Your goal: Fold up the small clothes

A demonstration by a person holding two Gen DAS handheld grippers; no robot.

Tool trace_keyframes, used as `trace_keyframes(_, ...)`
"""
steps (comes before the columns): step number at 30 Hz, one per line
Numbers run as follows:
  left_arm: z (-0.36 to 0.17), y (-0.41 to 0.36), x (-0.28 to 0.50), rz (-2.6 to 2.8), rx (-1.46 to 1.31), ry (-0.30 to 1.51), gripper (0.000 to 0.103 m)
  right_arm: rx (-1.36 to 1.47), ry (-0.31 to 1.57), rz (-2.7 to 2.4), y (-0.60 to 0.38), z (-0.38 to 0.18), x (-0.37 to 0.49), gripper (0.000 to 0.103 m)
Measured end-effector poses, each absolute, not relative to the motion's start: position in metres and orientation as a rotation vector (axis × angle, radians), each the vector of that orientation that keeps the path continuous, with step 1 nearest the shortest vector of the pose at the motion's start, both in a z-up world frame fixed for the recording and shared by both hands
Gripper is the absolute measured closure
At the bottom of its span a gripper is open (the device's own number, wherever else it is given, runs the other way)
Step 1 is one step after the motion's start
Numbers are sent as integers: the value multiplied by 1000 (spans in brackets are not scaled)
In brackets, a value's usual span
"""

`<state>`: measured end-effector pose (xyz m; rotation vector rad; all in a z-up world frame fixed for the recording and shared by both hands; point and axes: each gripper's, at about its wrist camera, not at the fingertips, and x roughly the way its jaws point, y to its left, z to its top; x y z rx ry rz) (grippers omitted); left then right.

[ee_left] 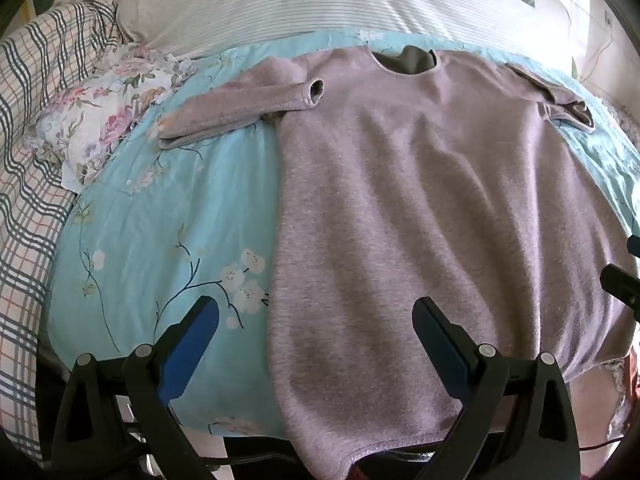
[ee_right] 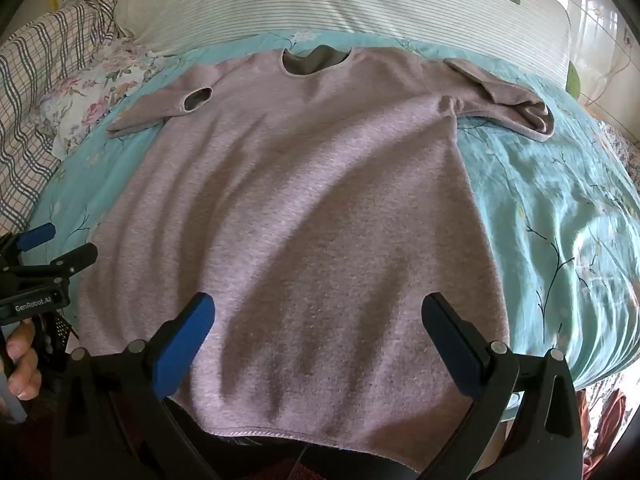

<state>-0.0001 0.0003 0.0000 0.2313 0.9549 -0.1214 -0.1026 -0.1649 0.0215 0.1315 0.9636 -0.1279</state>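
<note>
Mauve knit sweater (ee_right: 288, 208) lies flat, face up, on the teal floral quilt (ee_right: 552, 216); neck toward the striped pillow (ee_right: 320, 4), hem hanging just off the near bed edge. Left sleeve (ee_left: 240, 108) is doubled back w/ cuff resting on the shoulder area; right sleeve (ee_right: 504, 100) sticks out sideways, cuff bunched.

Left gripper (ee_left: 316, 328) jaws spread wide, nothing held, straddling the sweater's left side edge near the hem. Right gripper (ee_right: 320, 320) also wide, empty, over the lower body of the sweater.

Risks, as I judge: pinching only the top layer at the hem → front lifts, back stays, fold goes crooked. Knit looks soft & slack, so uneven pull btwn the two grippers would skew it. Quilt underneath is puffy; a deep bite could grab quilt along w/ sweater. Loose left sleeve may flop out mid-fold.

Around: floral cloth (ee_left: 100, 120) and plaid blanket (ee_left: 28, 160) to the left, close to the left sleeve; pillow just beyond the neck limits room there.
</note>
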Motion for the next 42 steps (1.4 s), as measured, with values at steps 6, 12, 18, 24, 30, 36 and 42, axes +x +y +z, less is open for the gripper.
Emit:
trace_keyframes(6,0,3,0,-125,232,955,5,133,961,-128,-164,22,-103,0)
trace_keyframes(12,-5,5,-2,-120,233,950,5,141,954,-124,-159,28,-103,0)
trace_keyframes(18,0,5,-2,-113,228,954,5,141,949,-109,-163,24,-105,0)
trace_keyframes(24,1,5,-1,-112,225,939,5,151,904,-95,-162,27,-105,0)
trace_keyframes(30,1,5,0,-106,233,932,5,179,855,-73,-162,31,-106,0)
trace_keyframes(36,1,6,-1,-105,233,908,5,182,870,-63,-162,33,-104,0)
trace_keyframes(42,0,7,3,-114,225,953,5,180,879,-64,-163,32,-102,0)
